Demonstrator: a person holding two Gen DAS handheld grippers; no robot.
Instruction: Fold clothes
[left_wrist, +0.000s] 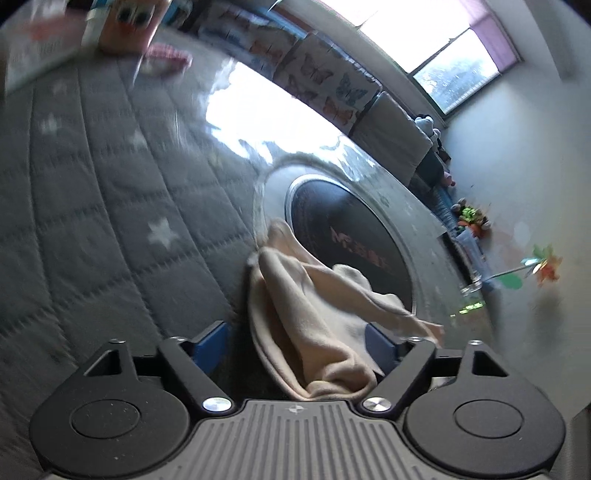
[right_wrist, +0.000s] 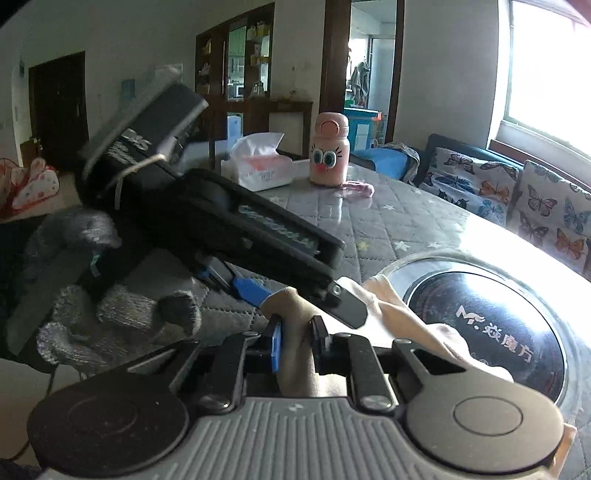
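Soft beige cloth (right_wrist: 295, 314) is pinched tight in my right gripper (right_wrist: 297, 338), while my left gripper (left_wrist: 295, 341) stands wide around it.

Bright window (right_wrist: 546, 74) above butterfly-cushioned sofa (right_wrist: 480, 177); dark wooden shelving (right_wrist: 236, 66) behind.

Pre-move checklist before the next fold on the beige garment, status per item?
1. Right gripper pinching the beige garment: ok, pads closed on a fold.
2. Left gripper gripping the cloth: not ok, jaws stand wide with fabric loose between them.
3. Garment flat: not ok, bunched and partly draped over the round black cooktop.
4. Grippers clear of each other: not ok, the left one crosses close above the right.
5. Pink bottle and tissue box out of the way: ok, far side of the table.
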